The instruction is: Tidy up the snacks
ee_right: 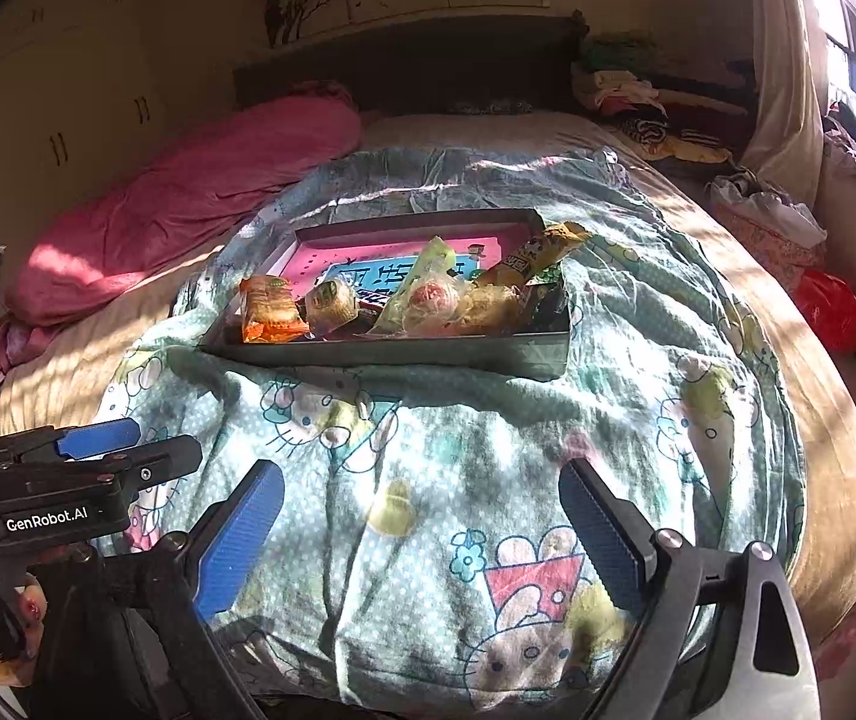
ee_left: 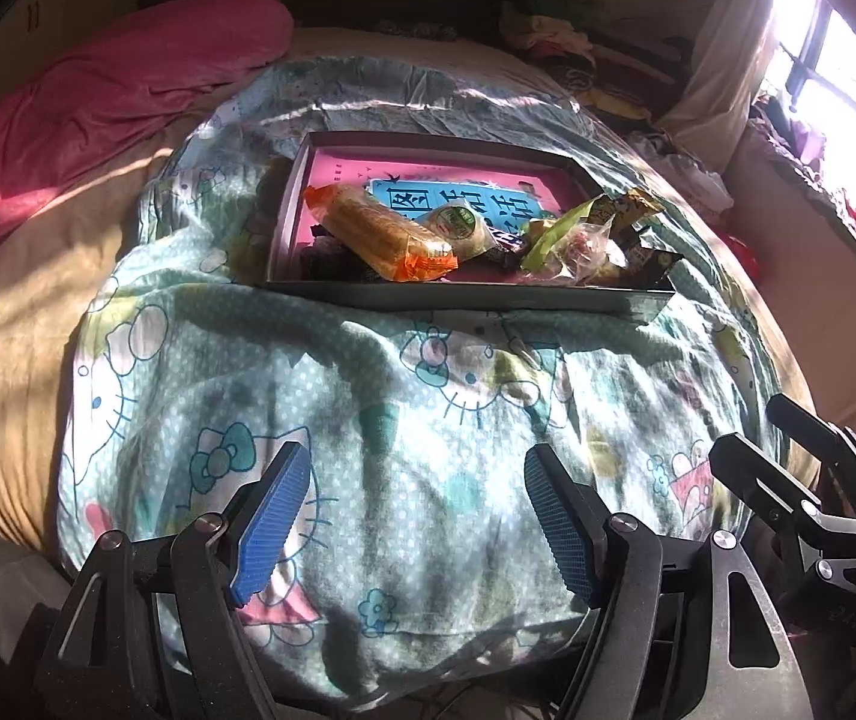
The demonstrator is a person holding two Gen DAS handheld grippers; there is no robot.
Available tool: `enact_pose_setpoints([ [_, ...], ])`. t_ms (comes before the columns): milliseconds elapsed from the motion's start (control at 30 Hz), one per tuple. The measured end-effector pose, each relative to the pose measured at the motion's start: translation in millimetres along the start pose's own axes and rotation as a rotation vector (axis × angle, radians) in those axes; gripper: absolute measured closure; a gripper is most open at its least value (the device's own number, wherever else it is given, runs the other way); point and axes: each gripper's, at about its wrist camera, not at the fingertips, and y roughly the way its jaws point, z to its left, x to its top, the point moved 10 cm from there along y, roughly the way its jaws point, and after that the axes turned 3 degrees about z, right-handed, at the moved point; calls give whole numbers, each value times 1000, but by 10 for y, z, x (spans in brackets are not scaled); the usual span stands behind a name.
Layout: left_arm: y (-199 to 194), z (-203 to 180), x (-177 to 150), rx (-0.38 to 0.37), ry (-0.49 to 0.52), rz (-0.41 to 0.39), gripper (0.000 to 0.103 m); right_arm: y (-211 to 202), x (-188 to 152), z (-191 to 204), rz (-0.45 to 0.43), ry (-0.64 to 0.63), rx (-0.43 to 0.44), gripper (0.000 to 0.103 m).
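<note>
A shallow dark box (ee_left: 470,299) (ee_right: 392,354) with a pink and blue printed floor lies on the cartoon-cat quilt. Several wrapped snacks are piled in its near half: an orange cracker pack (ee_left: 380,234) (ee_right: 269,309), a round green-labelled bun (ee_left: 458,231) (ee_right: 332,300), a light green packet (ee_left: 554,234) (ee_right: 428,276) and a clear bag of sweets (ee_left: 587,249) (ee_right: 434,300). My left gripper (ee_left: 419,492) hovers over the quilt well short of the box, open and empty. My right gripper (ee_right: 422,510) is open too, nothing between its blue pads.
The quilt (ee_left: 368,420) (ee_right: 428,450) covers a bed with a beige sheet (ee_left: 2,324). A pink blanket (ee_left: 98,96) (ee_right: 188,192) lies at the far left. Piled clothes (ee_right: 626,90) sit by the headboard. A red bag (ee_right: 830,306) lies right. A hand (ee_right: 26,612) holds the other gripper's handle.
</note>
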Motion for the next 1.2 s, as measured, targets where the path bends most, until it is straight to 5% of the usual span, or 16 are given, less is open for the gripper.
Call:
enact_pose_setpoints([
  [1200,33,12,-5,33,18,6,27,46,-2,-36,4,8,-13,9],
])
